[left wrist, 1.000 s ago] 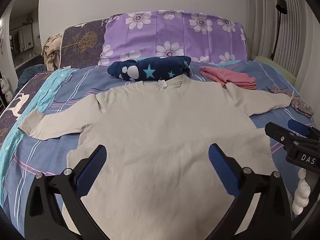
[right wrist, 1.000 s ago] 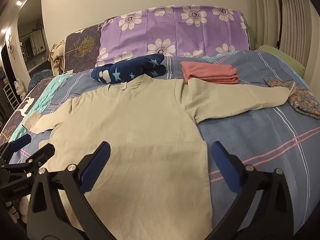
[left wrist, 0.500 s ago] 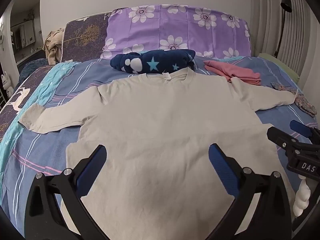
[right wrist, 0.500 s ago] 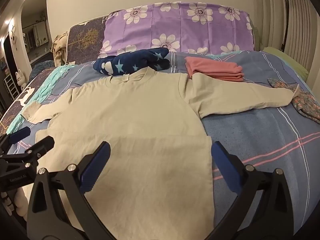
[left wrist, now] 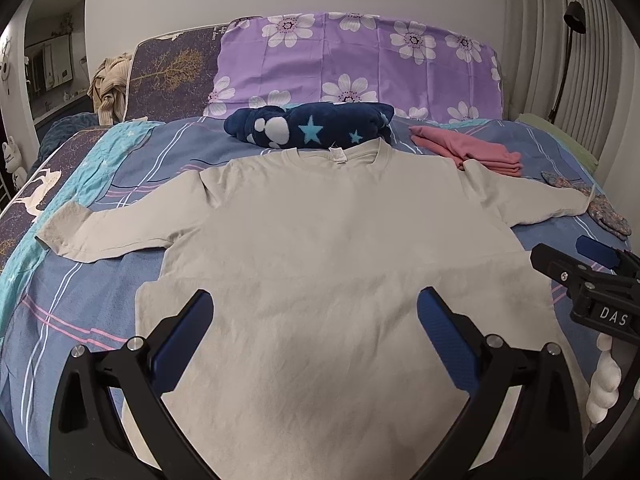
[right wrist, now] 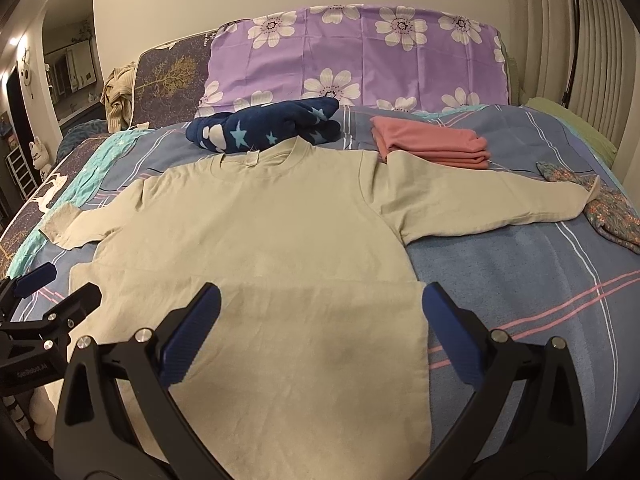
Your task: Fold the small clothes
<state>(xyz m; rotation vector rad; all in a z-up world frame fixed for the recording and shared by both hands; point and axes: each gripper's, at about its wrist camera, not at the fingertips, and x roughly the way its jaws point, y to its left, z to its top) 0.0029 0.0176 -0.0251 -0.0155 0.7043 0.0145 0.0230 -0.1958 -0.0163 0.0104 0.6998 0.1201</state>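
Both tongs pulled back slightly; left tongs [left wrist: 314, 332], right tongs [right wrist: 320, 324] hover wide apart, empty, over beige shirt [left wrist: 332, 232].

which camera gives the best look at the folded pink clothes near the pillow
The right wrist view: the folded pink clothes sit nearer the centre there, with the stacked layers showing. In the left wrist view they lie off to the right, flatter and partly overlapped by the beige shirt.

Both wrist cameras are looking forward along open fingers from the bed's foot toward the purple pillow [left wrist: 356, 60] — the right one sitting further right — both sharing the beige shirt [right wrist: 256, 240].
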